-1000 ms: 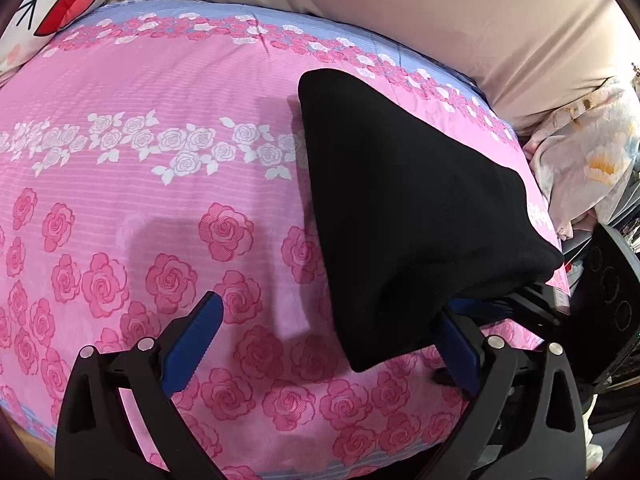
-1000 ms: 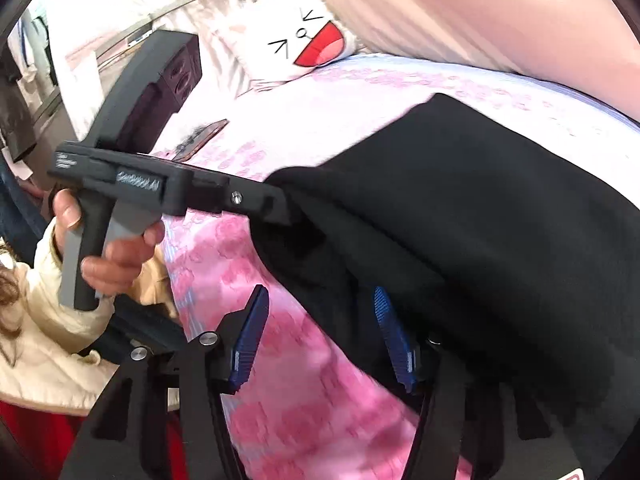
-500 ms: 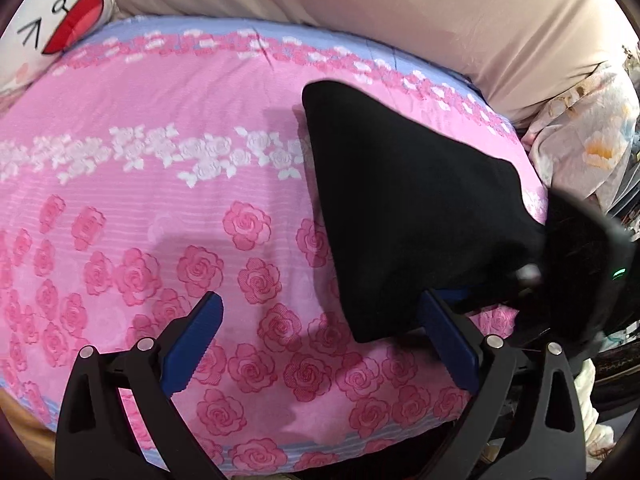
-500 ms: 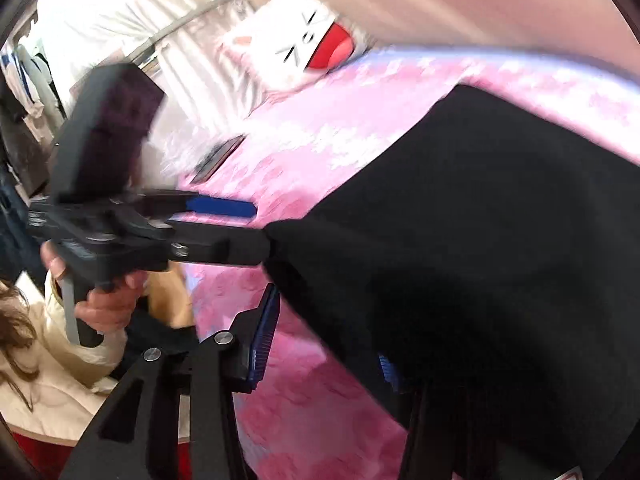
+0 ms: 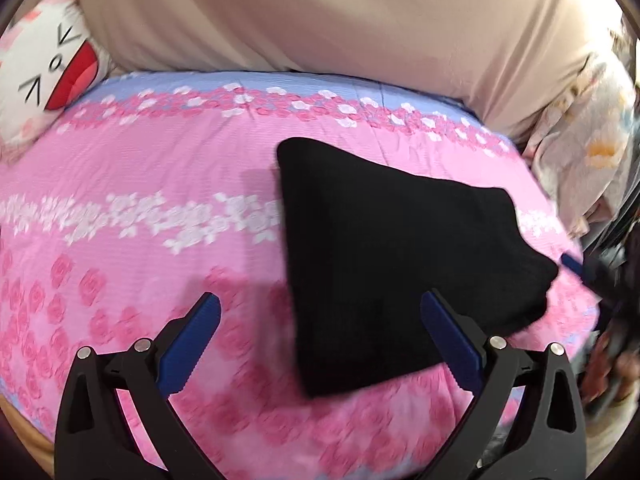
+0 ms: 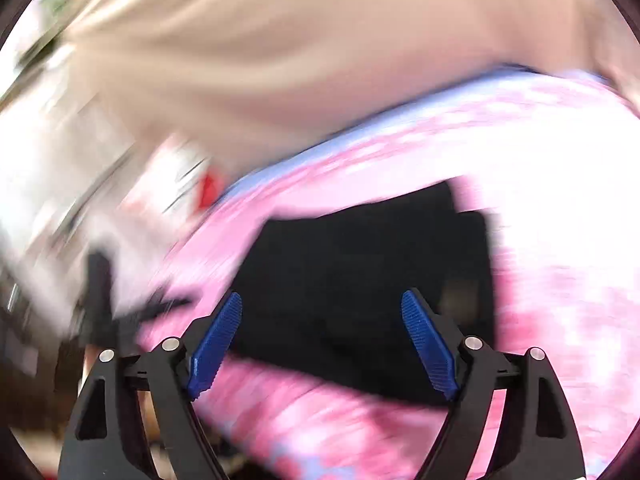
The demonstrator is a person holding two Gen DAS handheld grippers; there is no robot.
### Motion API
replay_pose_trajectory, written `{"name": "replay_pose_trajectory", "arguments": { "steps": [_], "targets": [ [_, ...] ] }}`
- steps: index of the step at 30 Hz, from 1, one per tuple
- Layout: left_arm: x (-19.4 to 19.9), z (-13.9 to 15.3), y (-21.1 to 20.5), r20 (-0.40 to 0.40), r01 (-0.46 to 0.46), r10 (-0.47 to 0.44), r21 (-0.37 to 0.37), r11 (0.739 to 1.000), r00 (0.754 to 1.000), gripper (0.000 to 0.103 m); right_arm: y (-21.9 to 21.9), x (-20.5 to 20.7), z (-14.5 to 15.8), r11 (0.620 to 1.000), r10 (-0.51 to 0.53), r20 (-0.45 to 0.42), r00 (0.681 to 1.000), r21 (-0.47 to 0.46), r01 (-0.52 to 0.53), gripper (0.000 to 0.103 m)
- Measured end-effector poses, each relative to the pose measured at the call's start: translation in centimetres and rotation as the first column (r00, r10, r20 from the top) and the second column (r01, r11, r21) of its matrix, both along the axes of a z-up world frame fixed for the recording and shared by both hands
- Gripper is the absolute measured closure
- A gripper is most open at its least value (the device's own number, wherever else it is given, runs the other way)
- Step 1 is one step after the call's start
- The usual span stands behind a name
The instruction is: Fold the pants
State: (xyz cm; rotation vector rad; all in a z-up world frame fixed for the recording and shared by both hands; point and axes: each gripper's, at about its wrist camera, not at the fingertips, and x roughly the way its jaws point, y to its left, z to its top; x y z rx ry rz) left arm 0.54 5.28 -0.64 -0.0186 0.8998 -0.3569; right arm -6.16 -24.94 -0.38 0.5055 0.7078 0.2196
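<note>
The black pants [image 5: 384,248] lie folded into a compact shape on the pink rose-patterned bed sheet [image 5: 140,184]. My left gripper [image 5: 320,312] is open and empty, above the near edge of the pants, with its right pad over the fabric. In the blurred right wrist view the pants [image 6: 360,280] lie flat ahead, and my right gripper [image 6: 322,308] is open and empty just in front of them. The right gripper's blue tip shows at the right edge of the left wrist view [image 5: 574,266], close to the pants' right corner.
A beige cover [image 5: 320,20] runs along the far side of the bed. A white cartoon-face pillow [image 5: 44,80] lies far left. A floral cloth [image 5: 580,152] is heaped at the far right. The bed's near edge drops off below the grippers.
Both grippers have let go of the pants and pulled back. The right gripper opened and swung away fast, blurring its view. The pants now lie flat on the sheet.
</note>
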Motion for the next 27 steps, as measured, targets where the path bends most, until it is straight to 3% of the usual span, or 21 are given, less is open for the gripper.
{"name": "replay_pose_trajectory", "arguments": {
  "steps": [3,7,8,10,13,15,16,17,19,20,22,24,27],
  "targets": [
    [-0.1,-0.5,-4.0,0.073,0.004,-0.014,0.131,0.991,0.997,0.005,-2.3,2.9,-2.3,0.995,-0.102,-0.106,0.989,-0.019,0.101,0.022],
    [-0.5,-1.9,-7.2,0.124,-0.038,-0.003,0.323,0.946,0.992,0.005,-1.2,5.3,-5.2,0.997,-0.061,-0.194,0.979,-0.061,0.049,0.072],
    [-0.5,-2.2,-7.3,0.122,-0.045,0.004,0.344,0.938,0.993,0.005,-0.9,4.7,-4.3,0.994,-0.062,-0.174,0.983,-0.095,0.046,0.078],
    [-0.6,-2.6,-7.4,0.107,-0.053,0.015,0.357,0.933,0.994,0.005,-1.3,3.2,-1.6,0.996,-0.054,-0.102,0.993,-0.075,0.046,0.093],
    [-0.6,-2.8,-7.2,0.078,-0.043,0.018,0.332,0.942,0.997,0.005,-1.5,0.8,1.1,0.994,-0.055,-0.023,0.998,-0.096,0.053,0.093],
    [-0.5,-3.1,-7.3,0.078,-0.055,0.029,0.348,0.936,0.997,0.005,-1.6,1.0,0.1,0.98,-0.092,-0.063,0.994,-0.18,0.08,0.092],
    [-0.4,-3.3,-7.4,0.074,-0.053,0.029,0.354,0.934,0.997,0.005,-2.4,1.1,-0.9,0.975,-0.121,-0.102,0.987,-0.199,0.099,0.084],
    [-0.3,-3.5,-7.5,0.068,-0.054,0.031,0.358,0.932,0.997,0.005,-2.9,1.2,-2.2,0.98,-0.134,-0.147,0.98,-0.163,0.11,0.084],
    [-0.3,-3.6,-7.5,0.064,-0.058,0.037,0.361,0.931,0.997,0.005,-3.5,0.9,-2.8,0.994,-0.107,-0.144,0.984,-0.051,0.101,0.082],
    [-0.3,-3.6,-7.6,0.065,-0.058,0.037,0.364,0.93,0.997,0.005,-3.6,0.7,-2.7,0.996,-0.094,-0.128,0.987,-0.012,0.094,0.075],
    [-0.4,-3.6,-7.7,0.068,-0.058,0.035,0.37,0.927,0.997,0.005,-3.3,1.0,-2.5,0.996,-0.086,-0.109,0.99,-0.006,0.085,0.043],
    [-0.4,-3.7,-7.8,0.072,-0.06,0.035,0.376,0.925,0.997,0.005,-2.5,1.7,-2.6,0.996,-0.077,-0.116,0.99,-0.047,0.072,0.045],
    [-0.5,-3.7,-7.7,0.073,-0.065,0.04,0.383,0.922,0.997,0.005,-0.4,2.3,-2.8,0.988,-0.053,-0.126,0.991,-0.15,0.034,0.086]
  ]
}}
